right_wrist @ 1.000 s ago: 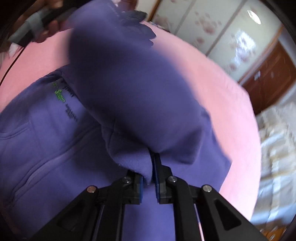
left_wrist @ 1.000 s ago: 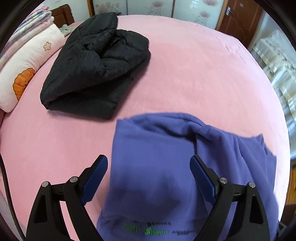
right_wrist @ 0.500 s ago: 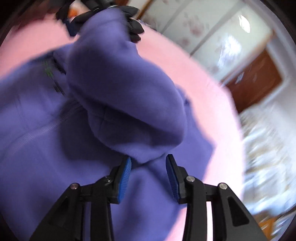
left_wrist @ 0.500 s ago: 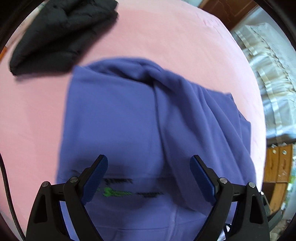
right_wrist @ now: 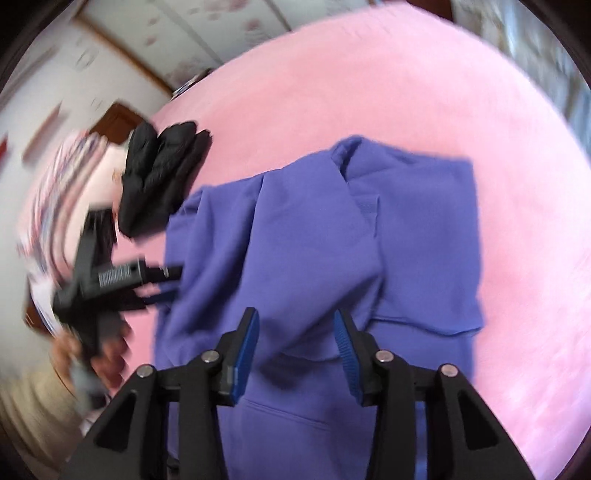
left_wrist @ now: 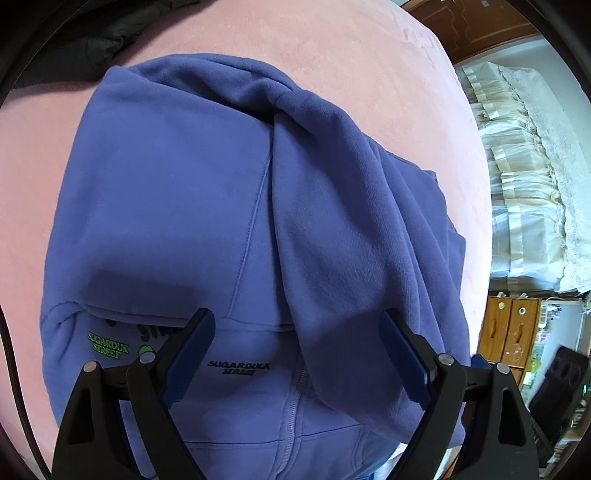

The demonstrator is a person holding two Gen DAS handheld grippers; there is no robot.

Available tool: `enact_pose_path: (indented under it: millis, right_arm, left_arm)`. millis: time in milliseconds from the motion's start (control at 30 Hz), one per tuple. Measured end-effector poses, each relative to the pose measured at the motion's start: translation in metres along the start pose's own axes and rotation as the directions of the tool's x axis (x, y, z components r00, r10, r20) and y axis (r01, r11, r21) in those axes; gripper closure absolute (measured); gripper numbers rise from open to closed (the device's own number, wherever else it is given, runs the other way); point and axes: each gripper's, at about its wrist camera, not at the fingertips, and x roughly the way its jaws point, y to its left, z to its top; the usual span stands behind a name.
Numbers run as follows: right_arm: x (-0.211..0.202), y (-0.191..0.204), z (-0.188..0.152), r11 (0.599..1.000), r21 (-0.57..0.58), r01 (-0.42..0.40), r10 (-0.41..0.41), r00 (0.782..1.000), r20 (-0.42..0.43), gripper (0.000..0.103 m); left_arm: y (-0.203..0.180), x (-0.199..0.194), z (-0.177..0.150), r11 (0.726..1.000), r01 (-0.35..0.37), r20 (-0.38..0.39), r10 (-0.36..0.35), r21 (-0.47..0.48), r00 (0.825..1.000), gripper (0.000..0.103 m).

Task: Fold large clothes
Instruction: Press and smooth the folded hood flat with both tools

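Now we have the purple hoodie [left_wrist: 177, 206] lying on the pink bed [left_wrist: 369, 66], its body spread flat and one sleeve [left_wrist: 343, 229] folded across the front, running from the shoulder down toward the zip. In the left wrist view, green and dark lettering sits on the chest near our left gripper [left_wrist: 295, 354], whose blue-padded jaws stand wide apart above the cloth, gripping nothing. Our right gripper [right_wrist: 295, 339] hangs over the near part of the hoodie [right_wrist: 295, 229]; its jaws have just been opening and now stand partly apart, with the fabric below them and nothing pressed between the pads. From the right wrist view, which is blurred, the left gripper [right_wrist: 162, 284] shows at the hoodie's far side, reaching in from the bed's edge, with a hand [right_wrist: 70, 350] behind it. A folded black jacket [right_wrist: 159, 177] lies on the bed just beyond the hoodie, toward the headboard end, close to it, though we cannot tell whether the two touch; in the left wrist view only a corner of the jacket [left_wrist: 92, 33] shows at the top. Striped and pink bedding [right_wrist: 66, 184] is stacked past the jacket. Off the bed's right edge stand cream curtains [left_wrist: 528, 177] and a small wooden cabinet [left_wrist: 506, 336].
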Motion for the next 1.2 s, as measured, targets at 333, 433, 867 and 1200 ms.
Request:
enact_pose_path:
  millis: [333, 433, 867, 1200]
  right_arm:
    - [0.048, -0.004, 0.010, 0.994, 0.088, 0.070, -0.058, 0.989, -0.139, 0.046]
    - [0.057, -0.006, 0.008, 0.992, 0.121, 0.044, -0.024, 0.987, -0.157, 0.046]
    - [0.060, -0.004, 0.012, 0.990, 0.081, -0.114, 0.124, 0.984, -0.124, 0.091]
    - [0.011, 0.055, 0.068, 0.943, -0.184, -0.277, 0.303, 0.944, 0.130, 0.097]
  left_arm:
    - [-0.010, -0.020, -0.003, 0.997, 0.059, 0.051, -0.062, 0.048, 0.997, 0.014]
    - [-0.012, -0.013, -0.005, 0.995, 0.075, 0.028, -0.077, 0.062, 0.997, 0.014]
    - [-0.013, 0.050, -0.001, 0.920, 0.384, -0.162, -0.392, -0.077, 0.906, 0.044]
    - [-0.074, -0.069, 0.043, 0.937, 0.177, 0.227, -0.251, 0.300, 0.941, 0.087]
